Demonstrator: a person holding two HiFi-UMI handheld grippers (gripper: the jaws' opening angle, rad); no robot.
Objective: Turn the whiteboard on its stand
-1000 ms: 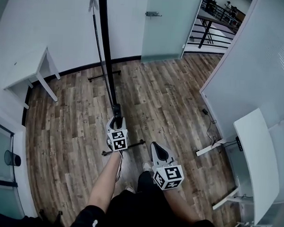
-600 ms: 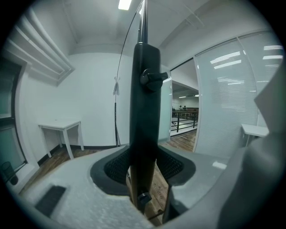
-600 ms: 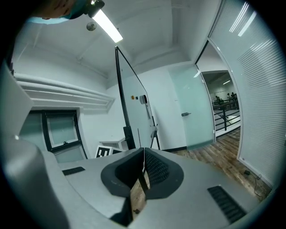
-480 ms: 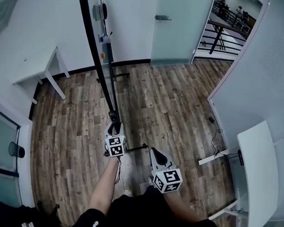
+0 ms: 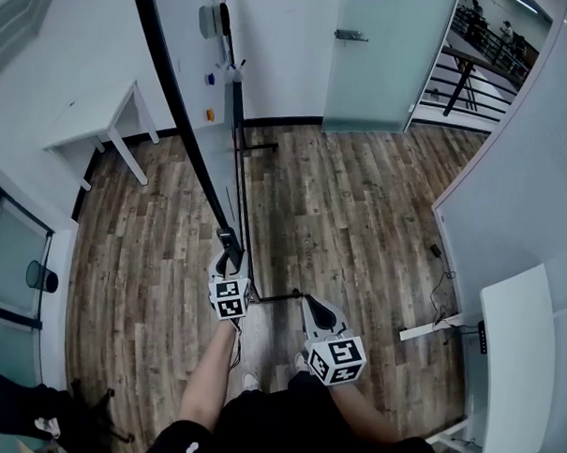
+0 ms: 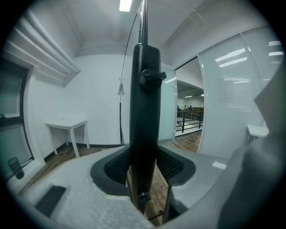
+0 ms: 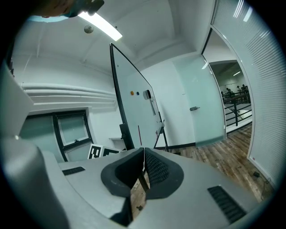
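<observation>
- Turning step, I judge: left gripper (image 5: 229, 257) clamps the whiteboard's (image 5: 195, 95) black frame edge (image 6: 145, 103); the board stands upright just ahead.
- Right gripper (image 5: 318, 311) is closed, empty, apart from the board.
- Next: swing that edge round steadily.

table: small white one (image 5: 91, 119), by the left wall
door: frosted glass (image 5: 379, 75), far end
floor: wood planks (image 5: 359, 224)
desk: white (image 5: 514, 372), right side

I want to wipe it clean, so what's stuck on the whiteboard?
What looks like a grey eraser, a blue magnet and an orange magnet sit on the face of the whiteboard. Its other side is hidden.
</observation>
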